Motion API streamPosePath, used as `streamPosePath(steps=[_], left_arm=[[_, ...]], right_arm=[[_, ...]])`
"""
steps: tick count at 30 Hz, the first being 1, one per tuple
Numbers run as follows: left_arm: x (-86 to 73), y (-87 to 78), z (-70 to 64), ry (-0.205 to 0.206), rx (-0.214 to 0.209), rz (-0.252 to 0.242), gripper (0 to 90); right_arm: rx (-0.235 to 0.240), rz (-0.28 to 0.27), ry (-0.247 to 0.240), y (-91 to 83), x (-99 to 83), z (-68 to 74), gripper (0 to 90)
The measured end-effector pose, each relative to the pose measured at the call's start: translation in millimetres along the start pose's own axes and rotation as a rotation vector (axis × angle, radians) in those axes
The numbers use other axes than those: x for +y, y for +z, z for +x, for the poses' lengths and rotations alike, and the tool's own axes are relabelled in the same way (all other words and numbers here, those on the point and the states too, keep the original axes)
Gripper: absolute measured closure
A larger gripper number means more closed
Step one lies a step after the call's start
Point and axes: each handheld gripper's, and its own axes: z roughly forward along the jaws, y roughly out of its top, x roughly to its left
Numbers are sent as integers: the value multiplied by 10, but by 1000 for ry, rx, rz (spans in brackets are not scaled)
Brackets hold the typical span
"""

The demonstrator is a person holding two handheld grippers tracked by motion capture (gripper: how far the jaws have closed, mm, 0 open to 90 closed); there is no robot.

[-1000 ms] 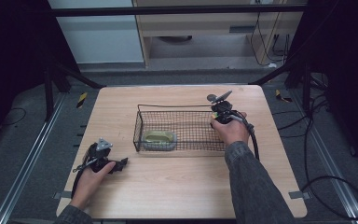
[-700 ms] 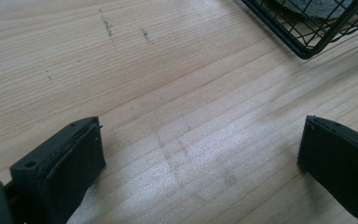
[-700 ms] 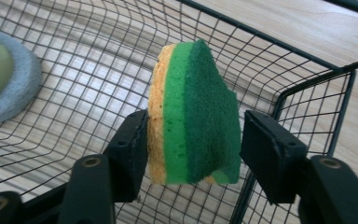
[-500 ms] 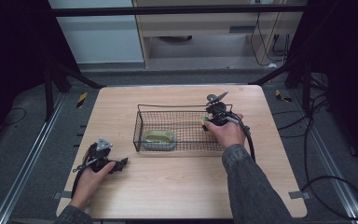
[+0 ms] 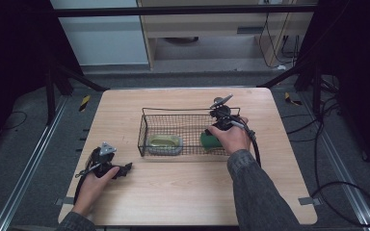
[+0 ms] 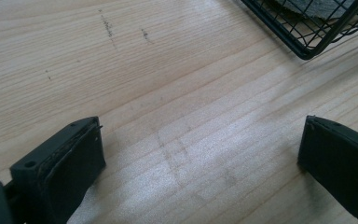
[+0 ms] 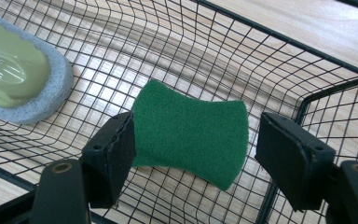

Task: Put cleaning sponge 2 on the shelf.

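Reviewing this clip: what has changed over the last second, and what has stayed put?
The right hand-held gripper has moved from the wire basket's far right corner toward the person and down inside it. Its jaws are now apart, with the green scouring pad lying between them on the mesh, apparently let go. The left hand-held gripper, open on the table, and the pale green sponge in the basket have not moved.

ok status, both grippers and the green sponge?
Left gripper open, resting on the table, nothing between the jaws. Right gripper open inside the wire basket, one jaw touching the green sponge. Sponge lies on the basket floor. Nothing in the way.
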Motion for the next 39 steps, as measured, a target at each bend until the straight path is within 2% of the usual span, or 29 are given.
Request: streamPosePath(steps=[6, 9, 16, 25, 29, 34, 39], left_arm=[[0, 0, 0, 0, 0, 0, 0], [0, 0, 0, 0, 0, 0, 0], [0, 0, 0, 0, 0, 0, 0], [0, 1, 0, 0, 0, 0, 0], [0, 0, 0, 0, 0, 0, 0], [1, 1, 0, 0, 0, 0, 0], [1, 1, 0, 0, 0, 0, 0]], right_arm=[[3, -29, -12, -56, -24, -28, 207], [14, -70, -16, -79, -48, -65, 155], [0, -162, -24, -175, -153, -208, 66], [-15, -218, 34, -279, -354, -550, 90], [-27, -275, 58, -343, -472, -710, 95], [-61, -324, 51, -416, -644, -887, 96], [-68, -345, 66, -456, -784, -1017, 100]])
